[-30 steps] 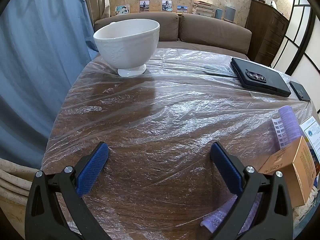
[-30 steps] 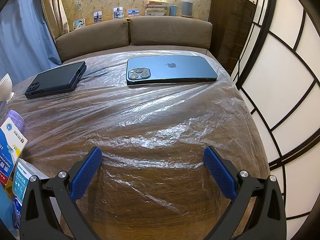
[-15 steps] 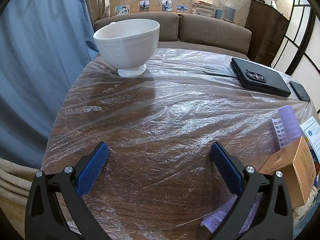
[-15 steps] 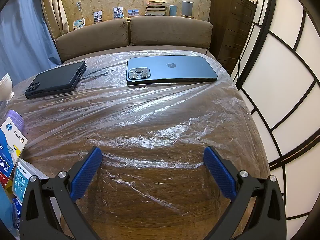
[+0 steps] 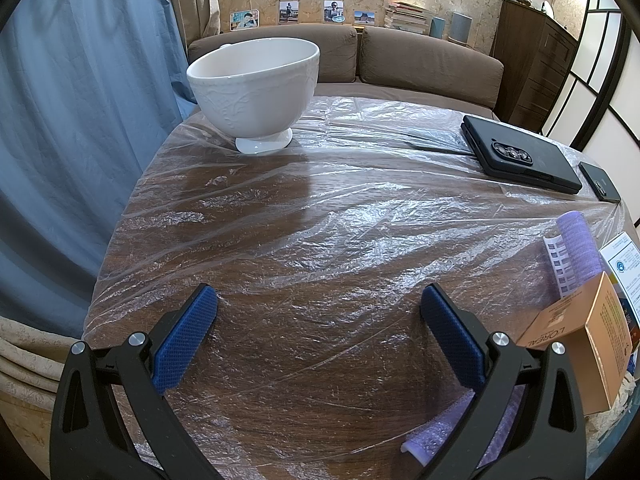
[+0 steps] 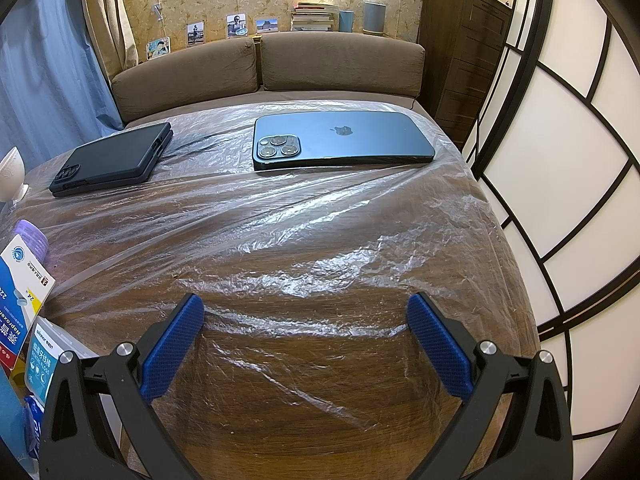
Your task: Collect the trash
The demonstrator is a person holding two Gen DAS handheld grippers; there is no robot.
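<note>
Hovering over a wooden table (image 5: 328, 360) wrapped in clear plastic film (image 5: 360, 220), the left gripper (image 5: 318, 312) has its blue-padded jaws spread wide with nothing between them. The trash lies off to its right: a gold cardboard box (image 5: 588, 340) leans just outside the right finger, a purple roll (image 5: 580, 240) sits beyond it, and a second purple piece (image 5: 440, 436) shows under that same finger, near the table edge. None of it is between the jaws.

The right gripper (image 6: 306, 320) is likewise wide open and empty above bare film. Its trash lies to the left: a white and blue medicine box (image 6: 24, 292) and a dental floss packet (image 6: 44, 356), both just outside the left finger, with the purple roll (image 6: 30, 232) behind them.

Compared with half a second and a second ago, nothing has shifted; both grippers and all objects sit exactly as before.

A white footed bowl (image 5: 256, 92) stands upright at the far left of the table, its inside hidden from this angle. A black cased phone (image 5: 520, 160) and a blue phone (image 6: 340, 144) lie flat, face down, at the far side, apart from each other.
</note>
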